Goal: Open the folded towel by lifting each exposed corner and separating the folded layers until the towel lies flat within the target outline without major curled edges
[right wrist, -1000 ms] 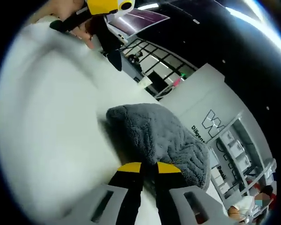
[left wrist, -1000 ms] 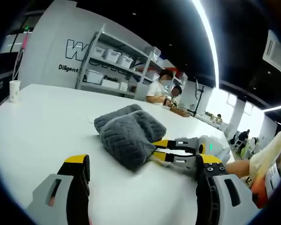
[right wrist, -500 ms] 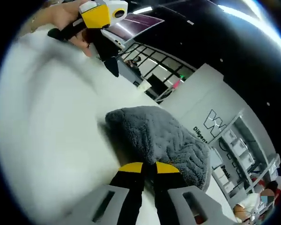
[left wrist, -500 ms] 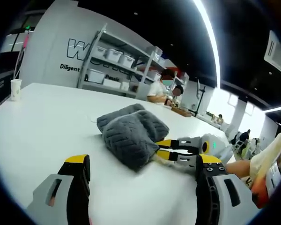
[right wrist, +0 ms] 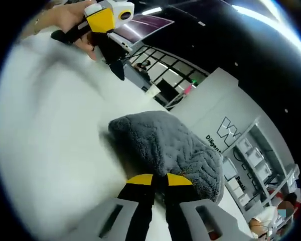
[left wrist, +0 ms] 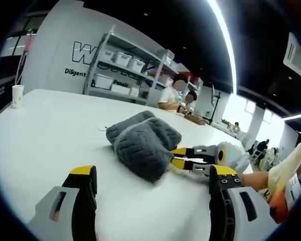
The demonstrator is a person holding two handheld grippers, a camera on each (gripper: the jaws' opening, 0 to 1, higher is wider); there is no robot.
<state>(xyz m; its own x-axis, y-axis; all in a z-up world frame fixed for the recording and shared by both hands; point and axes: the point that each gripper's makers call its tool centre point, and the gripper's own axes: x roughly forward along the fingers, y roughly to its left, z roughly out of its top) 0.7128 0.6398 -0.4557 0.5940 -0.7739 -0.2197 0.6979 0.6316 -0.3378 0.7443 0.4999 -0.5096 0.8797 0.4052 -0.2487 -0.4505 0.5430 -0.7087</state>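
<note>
Right gripper (right wrist: 159,179) jaws clenched on grey towel (left wrist: 140,142) edge, bundled on white table (left wrist: 45,130). Left gripper (left wrist: 153,181) jaws released, hovering; left gripper view shows cup (left wrist: 16,95).

Hidden and cut-off parts

The wall lettering (left wrist: 85,54) at ten o'clock was half hidden by shelves (left wrist: 121,68). The towel (right wrist: 165,145) covered whatever the right gripper (right wrist: 159,178) pinched; the table (right wrist: 45,125) was smeared with blur.

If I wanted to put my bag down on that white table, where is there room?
Bare table stretches between the grey towel and the paper cup, and in front of the open left claw. It is crowded at the towel's edge, where the right claw pinches it.
</note>
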